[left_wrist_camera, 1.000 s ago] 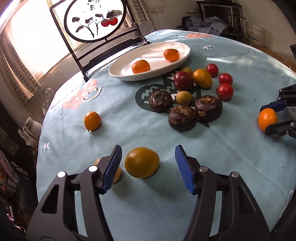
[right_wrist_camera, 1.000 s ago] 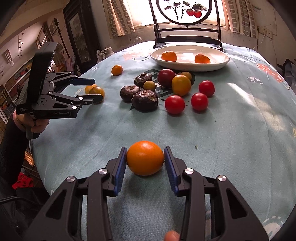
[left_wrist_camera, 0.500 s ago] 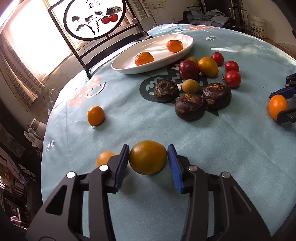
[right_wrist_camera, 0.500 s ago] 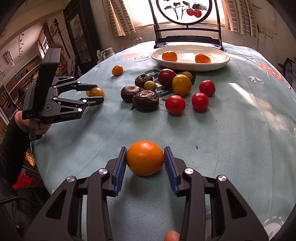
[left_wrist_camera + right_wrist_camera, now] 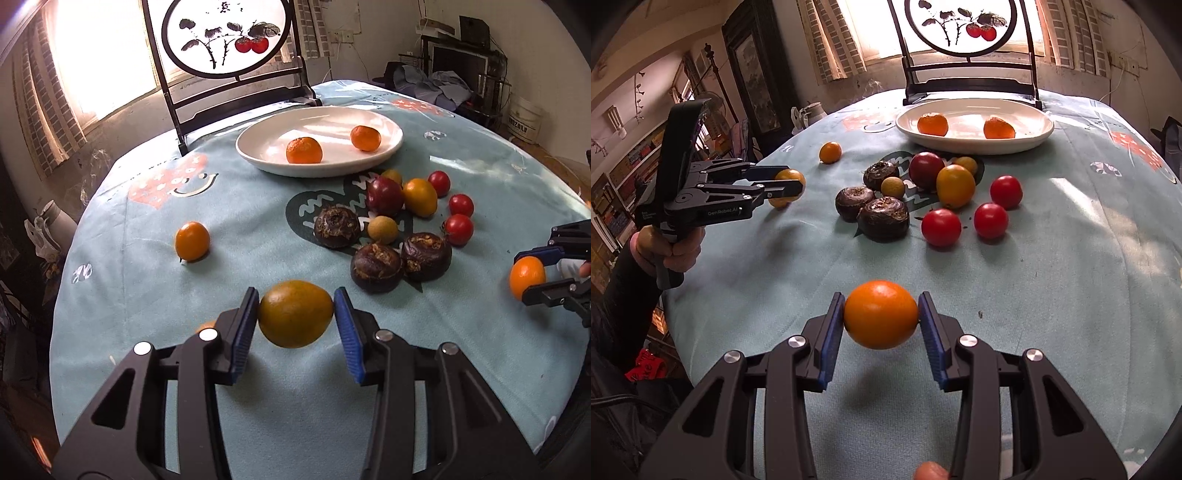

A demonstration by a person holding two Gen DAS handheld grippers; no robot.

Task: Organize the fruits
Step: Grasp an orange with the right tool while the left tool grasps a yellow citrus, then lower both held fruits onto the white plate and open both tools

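Note:
My left gripper is shut on a yellow-orange fruit, both blue pads pressing its sides just over the cloth. The right wrist view shows that gripper at the left, in a person's hand. My right gripper is shut on a round orange fruit, held above the cloth with its shadow beneath. It also appears at the right edge of the left wrist view as the right gripper. At the far side, a white plate holds two tangerines.
Three dark water chestnuts, red tomatoes, a dark red fruit and yellow fruits cluster mid-table. A small orange fruit lies alone at left, another behind my left finger. A dark chair stands past the plate.
The left jaws closed from wide open onto the yellow-orange fruit, and that gripper rolled a little with it. The right gripper kept still, holding its orange fruit.

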